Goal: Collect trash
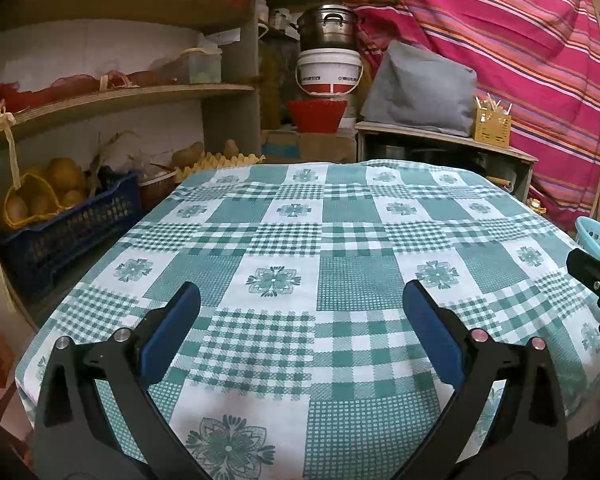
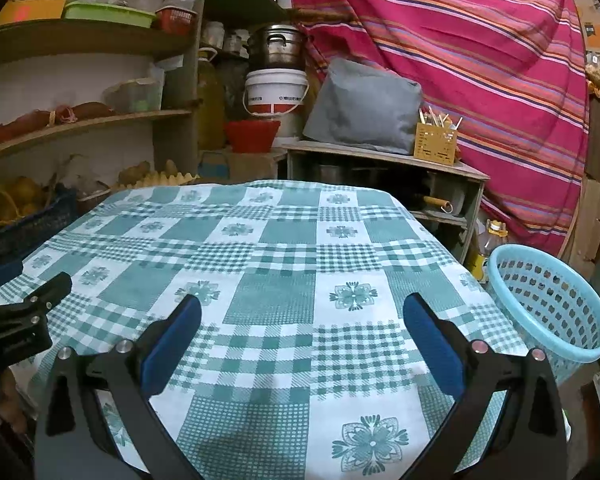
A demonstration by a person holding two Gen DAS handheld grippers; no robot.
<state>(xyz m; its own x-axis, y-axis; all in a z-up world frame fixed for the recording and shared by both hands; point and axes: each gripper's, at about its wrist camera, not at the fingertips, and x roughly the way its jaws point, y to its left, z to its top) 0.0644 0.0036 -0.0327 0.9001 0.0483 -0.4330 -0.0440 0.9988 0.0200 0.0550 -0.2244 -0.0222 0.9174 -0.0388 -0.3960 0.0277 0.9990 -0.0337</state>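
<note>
A table under a green-and-white checked cloth [image 1: 292, 240] [image 2: 268, 256] fills both views, and I see no loose trash on it. My left gripper [image 1: 302, 296] hovers open over the near part of the cloth with nothing between its blue pads. My right gripper [image 2: 302, 306] is likewise open and holds nothing. A light blue perforated basket [image 2: 548, 300] stands beside the table's right edge; its rim [image 1: 592, 232] shows at the right of the left wrist view. Each gripper appears at the edge of the other's view: the right gripper [image 1: 596, 284], the left gripper [image 2: 24, 312].
Wooden shelves [image 1: 112, 96] with a dark blue crate of produce [image 1: 72, 216] line the left. Behind the table stand a white bucket [image 2: 276, 92] under a metal pot, a red bowl [image 2: 252, 132], a grey cushion [image 2: 364, 108] and a yellow utensil holder [image 2: 436, 142]. A striped red curtain [image 2: 480, 60] hangs at the right.
</note>
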